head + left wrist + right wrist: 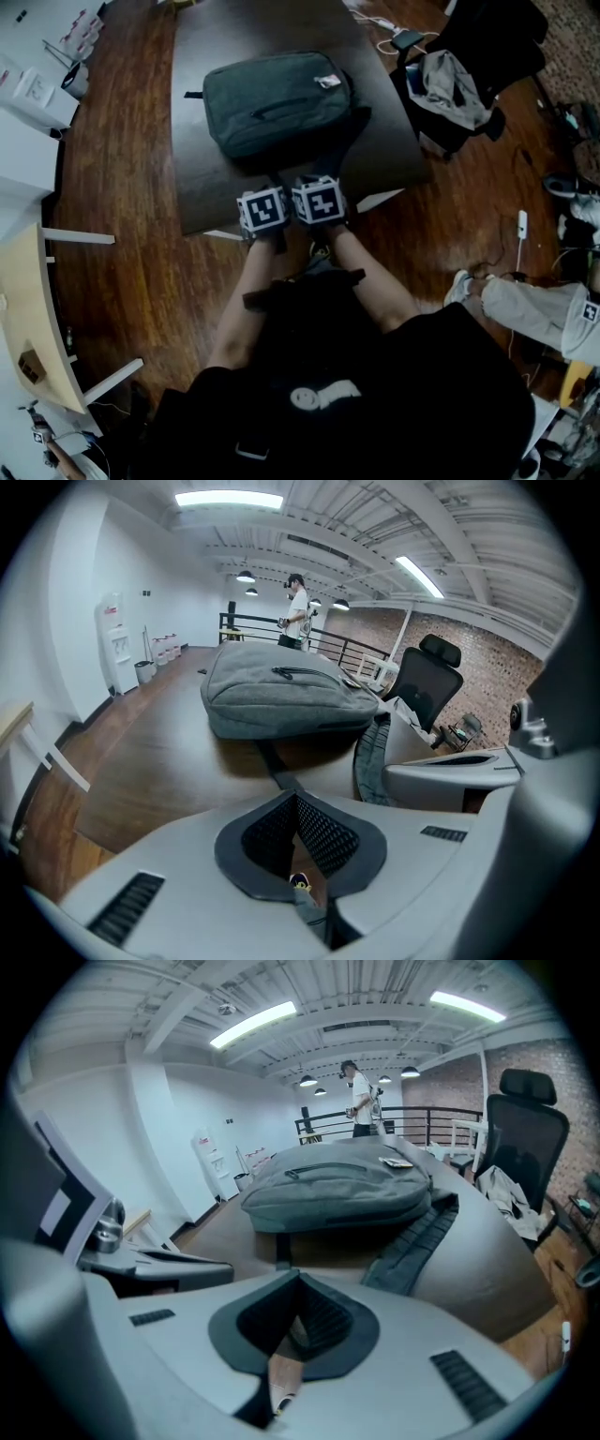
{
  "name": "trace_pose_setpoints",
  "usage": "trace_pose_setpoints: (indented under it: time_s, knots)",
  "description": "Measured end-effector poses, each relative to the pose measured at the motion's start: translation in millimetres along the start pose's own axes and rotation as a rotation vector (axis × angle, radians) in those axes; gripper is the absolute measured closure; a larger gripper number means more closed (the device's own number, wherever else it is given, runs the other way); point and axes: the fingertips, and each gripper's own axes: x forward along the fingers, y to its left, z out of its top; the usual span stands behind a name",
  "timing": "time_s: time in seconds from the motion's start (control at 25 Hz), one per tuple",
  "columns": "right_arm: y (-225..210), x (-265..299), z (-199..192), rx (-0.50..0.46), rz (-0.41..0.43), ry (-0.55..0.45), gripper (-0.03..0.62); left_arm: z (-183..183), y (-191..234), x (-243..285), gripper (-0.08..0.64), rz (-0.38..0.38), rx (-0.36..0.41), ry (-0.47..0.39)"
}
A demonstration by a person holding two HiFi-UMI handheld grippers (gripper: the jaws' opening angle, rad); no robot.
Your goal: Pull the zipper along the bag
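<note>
Grey plastic left gripper (296, 801): black ribbed pads meet at the tips, with nothing between them. Grey plastic right gripper (298, 1281): pads likewise together and empty. In the head view, both point forward and down, with their black-and-white marker cubes (262, 211) just beside each other. Bare left forearm (242, 305) and bare right forearm (370, 281) converge towards them.

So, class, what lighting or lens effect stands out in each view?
Head view: dim, wide-angle, the bag darkly shadowing the table. Left gripper view: fisheye curves the ceiling beams, black corners. Right gripper view: same bending, ceiling light strips glaring white.
</note>
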Motion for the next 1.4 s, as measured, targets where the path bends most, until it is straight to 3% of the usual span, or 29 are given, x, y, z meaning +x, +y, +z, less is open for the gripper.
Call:
trace_pose_setpoints:
  time_s: [0.2, 0.68, 1.12, 1.4]
  knots:
    - [-21, 15, 23, -0.016, 0.020, 0.006, 0.581, 34, -4, 16, 0.569, 0.030, -0.001, -0.053]
    - [-46, 33, 44, -0.016, 0.083, 0.011, 0.583, 61, -8, 33, 0.569, 0.117, -0.014, -0.063]
    - [-34, 46, 58, -0.021, 0.130, 0.001, 0.581, 85, 8, 33, 0.569, 0.156, -0.026, -0.074]
    - [-21, 69, 103, -0.054, 0.141, -0.062, 0.578, 135, 44, 48, 0.568, 0.183, -0.013, -0.116]
